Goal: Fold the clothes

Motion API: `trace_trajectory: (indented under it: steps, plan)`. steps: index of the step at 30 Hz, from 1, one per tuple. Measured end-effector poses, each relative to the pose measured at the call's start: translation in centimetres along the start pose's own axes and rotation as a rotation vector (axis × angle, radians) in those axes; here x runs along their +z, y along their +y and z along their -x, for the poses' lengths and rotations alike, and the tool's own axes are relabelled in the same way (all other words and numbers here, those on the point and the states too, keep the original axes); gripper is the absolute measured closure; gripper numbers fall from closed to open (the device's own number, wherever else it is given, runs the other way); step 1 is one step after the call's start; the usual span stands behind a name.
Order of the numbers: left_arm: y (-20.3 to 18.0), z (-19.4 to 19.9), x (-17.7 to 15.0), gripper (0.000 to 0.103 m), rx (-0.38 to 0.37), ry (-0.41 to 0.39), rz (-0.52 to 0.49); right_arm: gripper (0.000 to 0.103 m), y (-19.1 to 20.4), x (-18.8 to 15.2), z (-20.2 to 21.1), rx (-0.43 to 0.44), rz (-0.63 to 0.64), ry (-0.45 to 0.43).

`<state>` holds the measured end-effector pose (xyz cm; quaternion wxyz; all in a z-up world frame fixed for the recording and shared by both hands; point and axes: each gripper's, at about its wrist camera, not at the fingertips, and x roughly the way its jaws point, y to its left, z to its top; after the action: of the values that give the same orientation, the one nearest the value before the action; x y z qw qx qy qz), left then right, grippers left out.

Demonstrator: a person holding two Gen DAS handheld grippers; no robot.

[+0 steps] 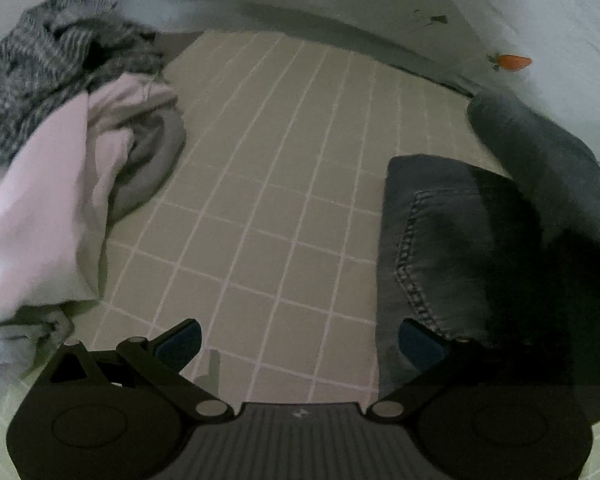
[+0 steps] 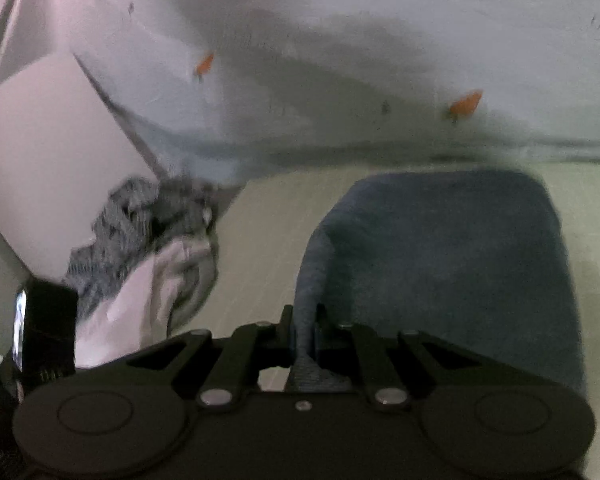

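Dark blue jeans [image 1: 460, 240] lie on the gridded mat [image 1: 268, 200] at the right, back pocket up, with one part lifted and curving away at the far right. My left gripper [image 1: 300, 344] is open and empty, low over the mat, its right finger [image 1: 420, 344] at the jeans' left edge. My right gripper [image 2: 303, 330] is shut on a fold of the jeans [image 2: 440, 264] and holds it raised, the cloth draping away in front.
A pile of clothes lies at the left: a pale pink garment [image 1: 60, 200] and a grey knit one [image 1: 48, 72], also in the right wrist view [image 2: 140, 232]. A white sheet with orange carrot prints [image 1: 512, 62] borders the mat at the back.
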<state>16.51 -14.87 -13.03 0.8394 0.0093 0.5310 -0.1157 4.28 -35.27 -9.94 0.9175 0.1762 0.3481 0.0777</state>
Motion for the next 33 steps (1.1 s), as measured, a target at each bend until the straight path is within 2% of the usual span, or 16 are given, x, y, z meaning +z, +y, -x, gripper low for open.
trace_trajectory:
  steps: [2,5,6,7,9,15,19,21,26,28,29,31,32,33]
  plan:
    - [0.4,-0.3,0.2,0.000,0.000,0.006,0.008,0.092,-0.1,-1.4,-2.3,-0.008,-0.008,0.084]
    - [0.5,-0.1,0.4,0.000,-0.001,0.000,0.011,0.088,-0.4,-4.2,-4.8,-0.041,0.012,0.153]
    - [0.5,0.0,0.4,0.000,-0.005,-0.006,0.010,0.080,-0.2,-4.3,-4.6,-0.035,0.006,0.141]
    - [0.5,0.2,0.4,0.000,-0.010,-0.014,0.009,0.064,-0.1,-4.0,-4.2,-0.018,0.003,0.134]
    - [0.4,0.4,0.5,0.000,-0.015,-0.023,0.017,0.042,0.2,-3.6,-3.4,0.014,0.008,0.116]
    - [0.2,0.7,0.7,0.000,-0.040,-0.032,0.037,0.017,-0.8,-3.4,0.5,-0.092,0.008,0.038]
    - [-0.8,0.6,0.6,0.000,-0.044,-0.034,0.020,0.010,-2.9,-2.7,3.2,-0.183,-0.056,-0.030]
    - [-1.6,0.7,0.7,0.000,-0.083,-0.043,0.016,0.006,-4.3,-2.5,4.2,-0.246,-0.109,-0.057]
    - [-3.6,0.4,1.2,0.002,-0.209,-0.071,0.003,0.005,-8.2,-2.5,5.8,-0.405,-0.245,-0.089]
    - [-4.3,-0.3,1.6,0.011,-0.276,-0.076,0.008,0.005,-9.4,-2.7,6.3,-0.436,-0.292,-0.087]
    - [-4.7,-0.8,1.8,0.022,-0.305,-0.070,0.015,0.005,-10.0,-2.9,6.5,-0.447,-0.314,-0.086]
    - [-5.2,-2.0,2.1,0.059,-0.347,-0.041,0.036,0.005,-10.9,-3.2,6.9,-0.463,-0.344,-0.087]
    - [-5.5,-2.5,2.3,0.096,-0.370,-0.029,0.044,0.005,-11.2,-3.4,7.0,-0.470,-0.354,-0.088]
    - [-5.9,-2.3,2.3,0.096,-0.383,-0.035,0.037,0.005,-11.5,-3.5,7.1,-0.482,-0.363,-0.087]
